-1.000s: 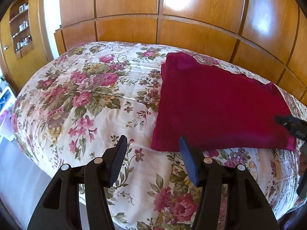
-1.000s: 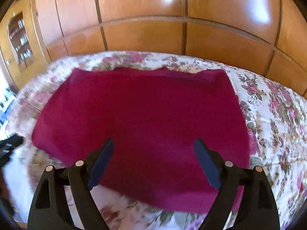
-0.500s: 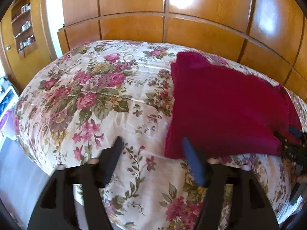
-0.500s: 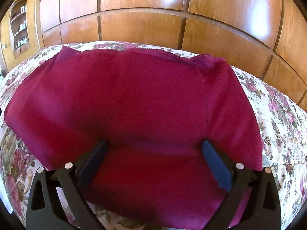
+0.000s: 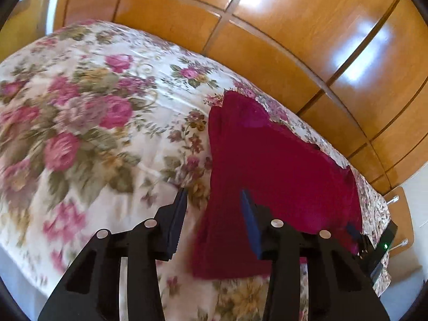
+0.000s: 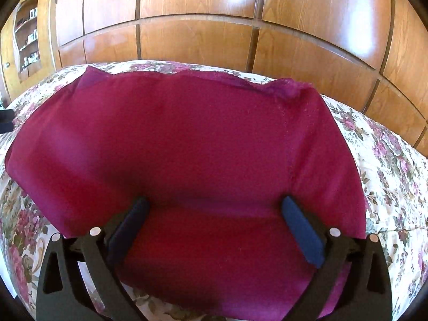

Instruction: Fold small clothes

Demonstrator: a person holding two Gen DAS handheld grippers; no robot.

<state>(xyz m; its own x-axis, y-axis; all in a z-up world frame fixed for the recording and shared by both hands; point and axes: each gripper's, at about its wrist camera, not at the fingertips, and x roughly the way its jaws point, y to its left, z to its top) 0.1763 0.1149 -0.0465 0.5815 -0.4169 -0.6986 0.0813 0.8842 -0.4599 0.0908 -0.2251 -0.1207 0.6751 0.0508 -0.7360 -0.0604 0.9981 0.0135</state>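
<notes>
Left wrist view. The left gripper (image 5: 212, 200) enters from 6 o'clock, its 2 black arms ending in blue-padded fingers (image 5: 248, 219). The jaws are closing; the left edge of the crimson garment (image 5: 281, 176) lies in the gap between them, and no pad visibly presses the cloth. The garment lies flat on the floral bedspread (image 5: 80, 123), running from the centre of the frame toward 4 o'clock, with its far corner at 12 o'clock of the gripper. The bedspread's bare rose pattern fills the frame from 8 to 11 o'clock and is motion-blurred. Glossy wooden wardrobe panels (image 5: 281, 26) span 12 to 3 o'clock. At 4 o'clock, part of the other gripper, dark with a green light, sits at the garment's far end; its detail cannot be told here.

Right wrist view. The right gripper (image 6: 214, 208) enters from 6 o'clock with its jaws spread wide, 1 blue pad (image 6: 302, 230) at 4 o'clock and the other at 8 o'clock of the frame centre. The crimson garment (image 6: 187, 139) fills the middle of the frame and lies under and between the fingers; a shallow crease crosses it between the 2 pads. Neither pad pinches it. The floral bedspread (image 6: 393, 176) shows at 3 o'clock and 8 o'clock. Wooden wardrobe panels (image 6: 203, 34) close the frame from 10 to 2 o'clock, with an open shelf niche (image 6: 28, 40) at 10 o'clock.
</notes>
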